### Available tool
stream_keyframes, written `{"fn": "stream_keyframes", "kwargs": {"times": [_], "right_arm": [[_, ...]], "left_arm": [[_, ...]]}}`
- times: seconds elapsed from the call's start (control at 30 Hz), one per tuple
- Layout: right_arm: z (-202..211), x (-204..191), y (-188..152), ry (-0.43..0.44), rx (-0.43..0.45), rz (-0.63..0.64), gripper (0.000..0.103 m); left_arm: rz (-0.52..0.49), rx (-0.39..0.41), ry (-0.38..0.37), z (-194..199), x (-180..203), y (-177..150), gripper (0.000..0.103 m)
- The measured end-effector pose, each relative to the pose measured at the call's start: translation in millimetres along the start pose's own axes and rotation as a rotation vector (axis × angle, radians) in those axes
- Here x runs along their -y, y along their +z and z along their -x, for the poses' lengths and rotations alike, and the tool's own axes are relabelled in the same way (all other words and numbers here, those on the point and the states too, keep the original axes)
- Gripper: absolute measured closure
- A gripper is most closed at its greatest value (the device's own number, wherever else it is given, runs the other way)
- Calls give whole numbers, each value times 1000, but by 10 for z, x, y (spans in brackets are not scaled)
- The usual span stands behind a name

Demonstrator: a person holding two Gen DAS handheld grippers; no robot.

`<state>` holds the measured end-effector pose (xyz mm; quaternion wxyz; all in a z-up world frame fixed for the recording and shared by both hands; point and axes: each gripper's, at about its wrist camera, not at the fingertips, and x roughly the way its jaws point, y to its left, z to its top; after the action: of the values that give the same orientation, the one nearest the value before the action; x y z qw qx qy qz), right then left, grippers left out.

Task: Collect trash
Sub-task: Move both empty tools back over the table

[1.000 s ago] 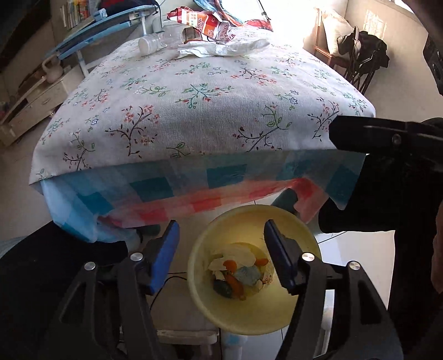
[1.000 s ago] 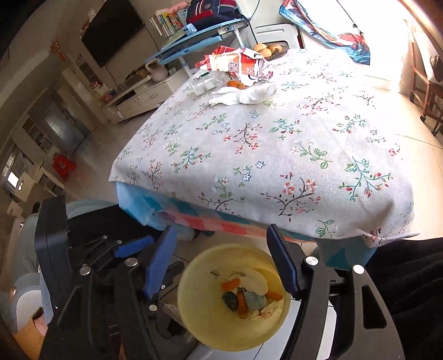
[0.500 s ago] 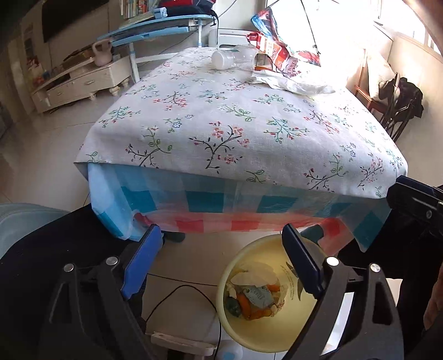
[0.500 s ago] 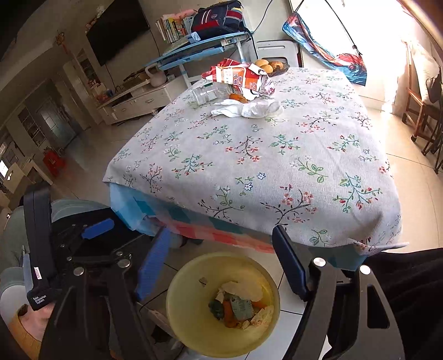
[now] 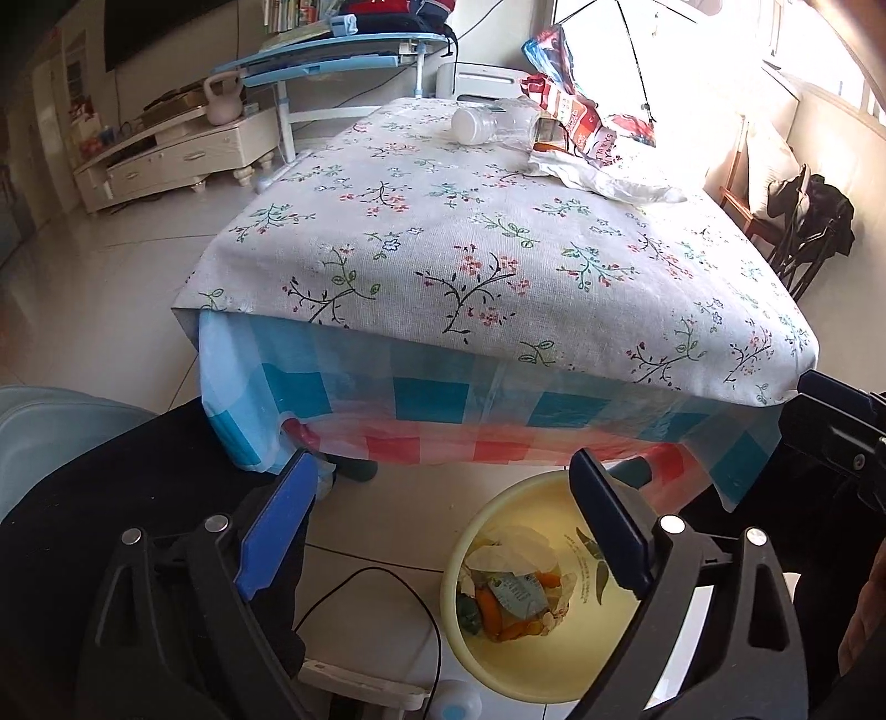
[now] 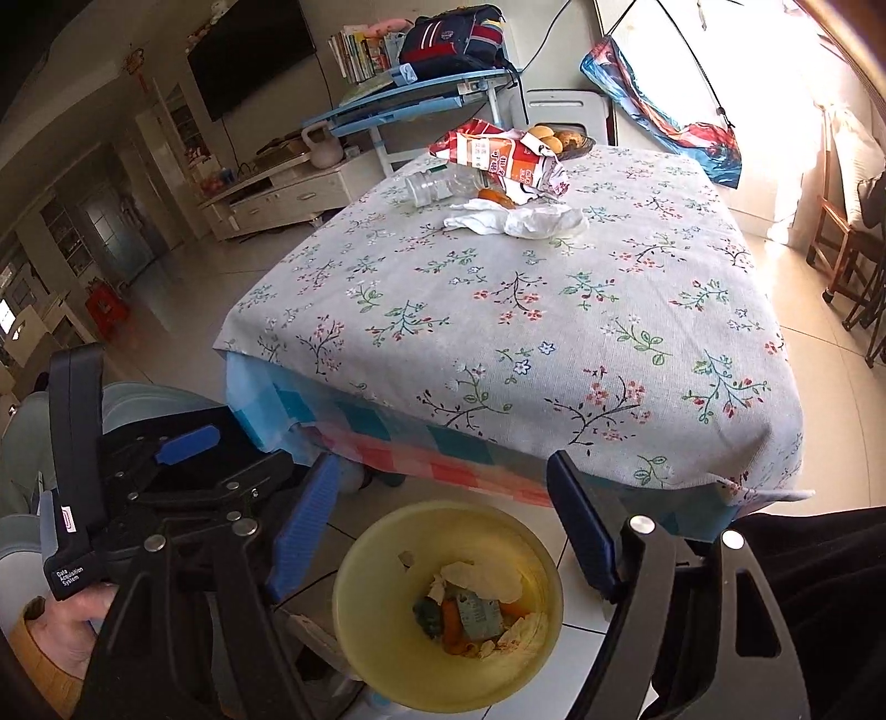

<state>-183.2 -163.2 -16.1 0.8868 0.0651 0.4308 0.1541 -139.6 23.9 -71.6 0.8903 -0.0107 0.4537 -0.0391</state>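
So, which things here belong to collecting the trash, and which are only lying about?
For the job:
- yellow bin, trash already inside
- crumpled tissue
- torn carton
- empty plastic bottle
- orange peel

Only lying about:
- fruit bowl
- kettlebell
- backpack
- books

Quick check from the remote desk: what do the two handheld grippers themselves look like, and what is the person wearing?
Both are black frames with silver bolts and flat blue finger pads. The left gripper seen from the right wrist view carries a white label reading "Data Acquisition System". The right gripper is built the same. Dark clothing shows beside it; no cables on the grippers are visible.
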Motion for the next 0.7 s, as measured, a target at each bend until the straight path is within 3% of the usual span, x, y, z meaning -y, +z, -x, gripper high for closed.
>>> {"fn": "stream_keyframes", "kwargs": {"times": [0.3,0.7], "right_arm": [[-30,-15,152,23,19,1,29],[-286,45,706,39,32,46,29]], "left_arm": [[15,8,-21,31,-23,-1,14],[12,4,-23,-26,39,28,13]]}}
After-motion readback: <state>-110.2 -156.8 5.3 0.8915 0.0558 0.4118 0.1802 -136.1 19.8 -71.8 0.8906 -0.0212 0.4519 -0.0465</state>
